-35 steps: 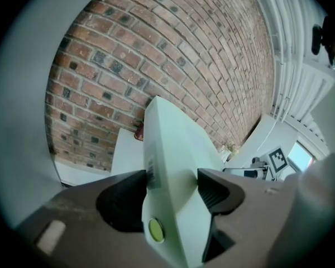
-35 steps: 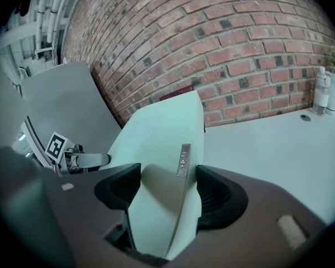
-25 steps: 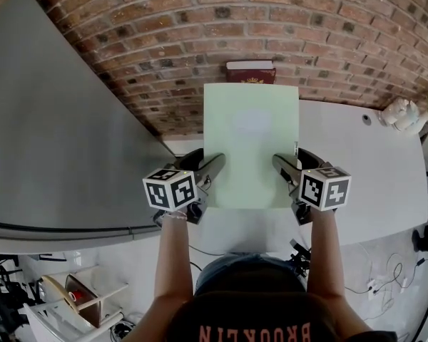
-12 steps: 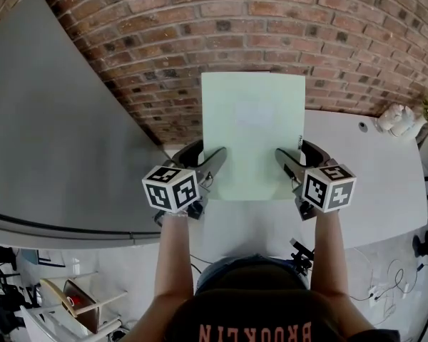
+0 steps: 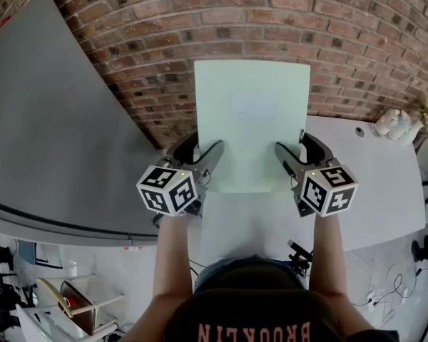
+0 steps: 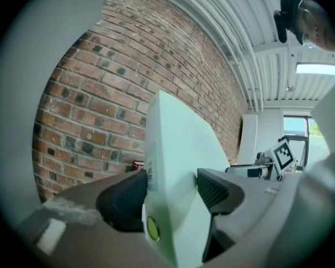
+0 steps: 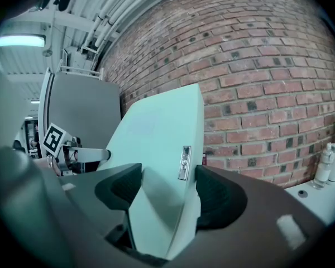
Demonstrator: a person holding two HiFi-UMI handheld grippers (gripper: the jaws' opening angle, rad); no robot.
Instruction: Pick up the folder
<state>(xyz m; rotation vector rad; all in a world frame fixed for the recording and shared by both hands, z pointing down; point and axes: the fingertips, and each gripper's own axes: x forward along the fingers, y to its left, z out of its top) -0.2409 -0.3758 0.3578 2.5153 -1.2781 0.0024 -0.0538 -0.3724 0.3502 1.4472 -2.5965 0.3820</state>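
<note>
Rectangular pale-green folder (image 5: 251, 123), smooth face, before rough brick wall (image 5: 150, 41), left gripper (image 5: 212, 155) and right gripper (image 5: 284, 155) each clamped on 1 long edge

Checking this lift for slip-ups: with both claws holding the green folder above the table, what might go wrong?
1. The left claw and right claw grip the folder only near its lower side edges, so the tall top could flop over.
2. If the claws move unevenly, it might bend or slip free.
</note>
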